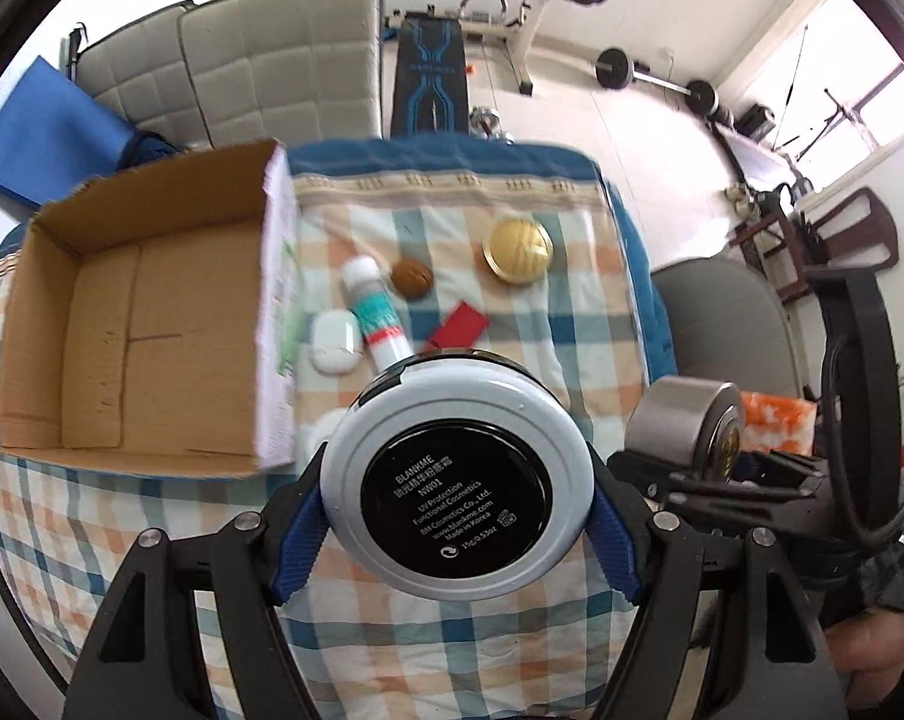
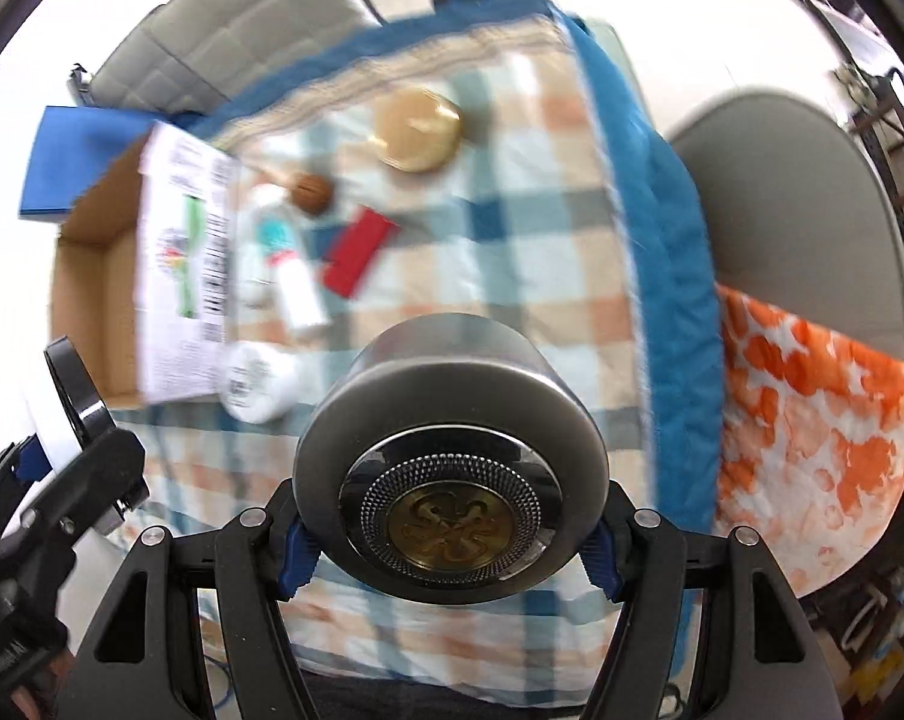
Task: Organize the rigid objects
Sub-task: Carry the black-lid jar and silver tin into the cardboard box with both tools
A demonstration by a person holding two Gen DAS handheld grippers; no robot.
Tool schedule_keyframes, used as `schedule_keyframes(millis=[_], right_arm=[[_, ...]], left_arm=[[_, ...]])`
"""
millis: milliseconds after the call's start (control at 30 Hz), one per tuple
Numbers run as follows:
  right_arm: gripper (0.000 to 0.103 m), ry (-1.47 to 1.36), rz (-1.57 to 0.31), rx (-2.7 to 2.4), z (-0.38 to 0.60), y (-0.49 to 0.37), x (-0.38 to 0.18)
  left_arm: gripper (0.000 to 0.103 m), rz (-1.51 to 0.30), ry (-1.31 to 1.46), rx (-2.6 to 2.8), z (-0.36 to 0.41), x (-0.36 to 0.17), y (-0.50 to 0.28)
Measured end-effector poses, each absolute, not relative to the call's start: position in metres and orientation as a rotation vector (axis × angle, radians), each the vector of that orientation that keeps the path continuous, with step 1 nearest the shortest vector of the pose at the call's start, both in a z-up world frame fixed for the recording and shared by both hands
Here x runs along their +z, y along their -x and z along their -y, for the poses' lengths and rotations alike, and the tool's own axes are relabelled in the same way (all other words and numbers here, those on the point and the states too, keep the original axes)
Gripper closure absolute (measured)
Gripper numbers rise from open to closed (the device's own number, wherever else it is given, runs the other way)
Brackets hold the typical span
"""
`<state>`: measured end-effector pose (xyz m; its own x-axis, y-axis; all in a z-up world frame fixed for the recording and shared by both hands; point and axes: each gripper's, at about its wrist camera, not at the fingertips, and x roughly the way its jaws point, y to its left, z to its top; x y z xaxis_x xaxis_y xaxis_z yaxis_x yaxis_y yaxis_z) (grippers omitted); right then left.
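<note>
1. Cardboard box (image 1: 134, 324) at the surface's left edge: open top, interior unobstructed.
2. Box's right wall crowded by white case (image 1: 333, 341), tube (image 1: 375, 312), white jar (image 2: 258, 383).
3. Checked cloth (image 1: 170, 564) at the near edge bare.
4. Gold lid (image 1: 517, 249) sits alone towards the far right corner.

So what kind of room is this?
Probably a spare room at home used as a gym: barbells and a weight bench stand by the wall, and a checked cloth covers the table.

Compact (image 1: 456, 483): glossy white plastic, black shiny base. Jar (image 2: 452, 480): brushed grey metal, brass-look embossed lid. Box (image 1: 134, 324): matt brown cardboard. Checked cloth (image 1: 511, 324): soft woven.
</note>
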<state>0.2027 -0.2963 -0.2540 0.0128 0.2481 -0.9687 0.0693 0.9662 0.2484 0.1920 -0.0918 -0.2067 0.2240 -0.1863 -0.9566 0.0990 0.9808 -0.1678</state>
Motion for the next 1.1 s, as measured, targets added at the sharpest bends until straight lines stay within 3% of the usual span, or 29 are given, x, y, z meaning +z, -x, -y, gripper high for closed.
schedule_keyframes(millis=[300, 533, 833, 1100], right_arm=[[0.032, -0.225, -1.479, 0.245, 0.171, -0.242, -0.22], [0.032, -0.235, -1.483, 0.258, 0.068, -0.294, -0.238], [0.032, -0.19, -1.542, 0.225, -0.018, -0.355, -0.305], [0.032, -0.155, -1.593, 0.154, -0.036, -0.38, -0.36]], left_arm=[[0.03, -1.268, 0.113, -0.137, -0.017, -0.179, -0.23], [0.03, -1.331, 0.149, -0.149, -0.106, -0.205, -0.279], [0.03, -1.511, 0.307, -0.197, -0.196, -0.285, -0.358], [0.03, -1.65, 0.349, -0.254, -0.193, -0.357, -0.39]])
